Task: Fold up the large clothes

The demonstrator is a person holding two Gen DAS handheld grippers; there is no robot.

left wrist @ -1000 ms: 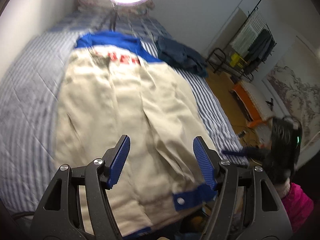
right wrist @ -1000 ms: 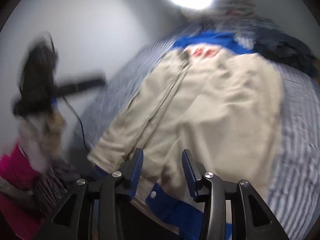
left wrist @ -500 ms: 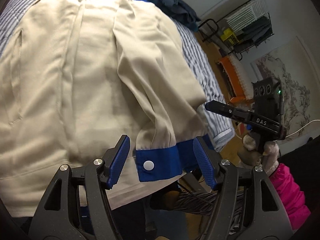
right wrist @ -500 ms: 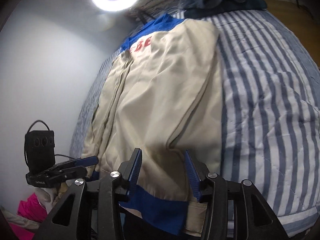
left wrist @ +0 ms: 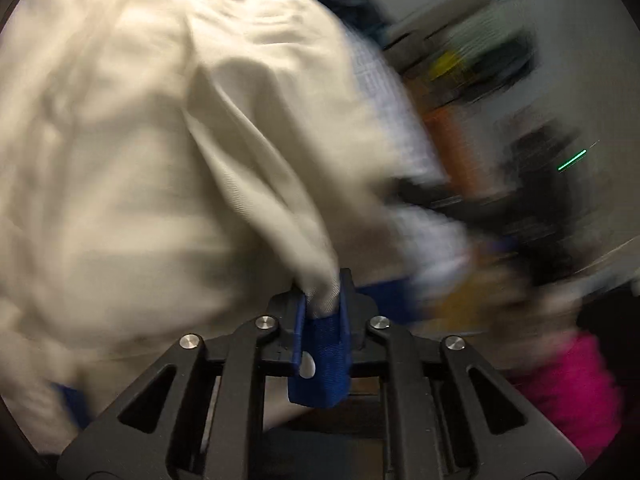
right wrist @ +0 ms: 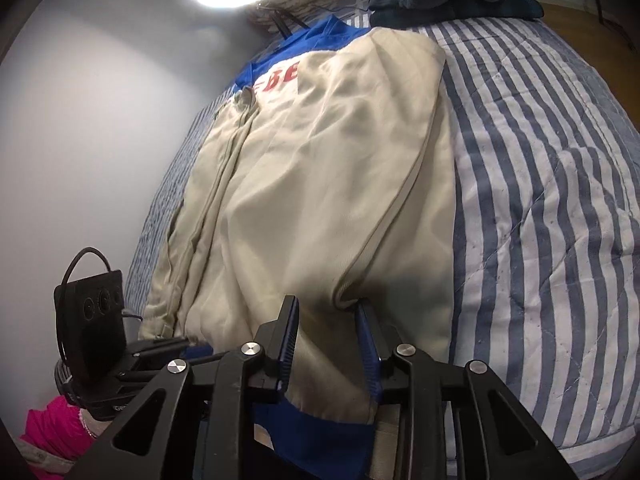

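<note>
On the bed, left gripper pinches jacket cuff (blue).

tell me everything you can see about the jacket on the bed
The jacket is cream, of thin woven-looking cloth, with blue collar, cuffs and hem band and red letters near the collar. It lies lengthwise on the striped quilt, wrinkled. The left gripper is shut on a blue cuff with a white snap, lifting that sleeve. The right gripper straddles the hem, jaws apart.

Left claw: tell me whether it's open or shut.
Shut. The left claw has its blue pads pressed onto the jacket's blue cuff, beige sleeve bunched between them.
</note>
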